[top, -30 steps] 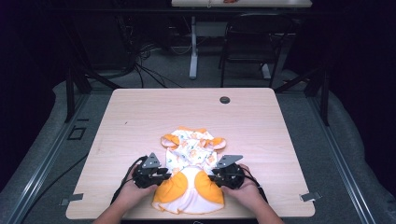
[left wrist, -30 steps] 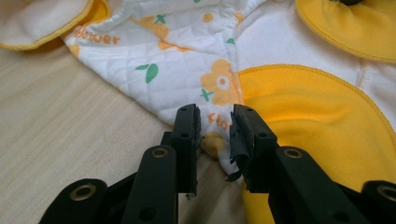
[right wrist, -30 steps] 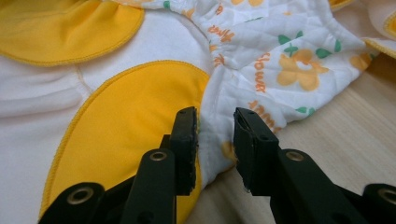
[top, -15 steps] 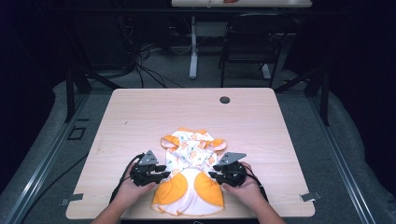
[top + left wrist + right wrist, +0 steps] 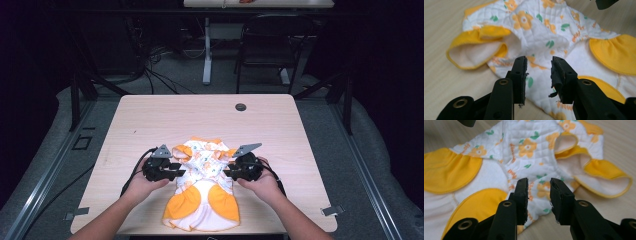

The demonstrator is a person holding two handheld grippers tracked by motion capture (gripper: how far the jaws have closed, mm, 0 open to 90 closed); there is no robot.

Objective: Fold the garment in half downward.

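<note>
Now flanking the quilted baby garment (image 5: pixel 204 185) on the table (image 5: pixel 150 115). Left tongs (image 5: pixel 538 72) parted, just widened (nothing gripped). Right tongs (image 5: pixel 538 192) likewise parted, empty.

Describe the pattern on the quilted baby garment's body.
Orange flowers with green leaves on white quilted baby garment, clearest in left gripper view.

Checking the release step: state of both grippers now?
Left gripper: open, jaws just opened, holding nothing, above the garment.
Right gripper: open, holding nothing, above the same garment.
</note>
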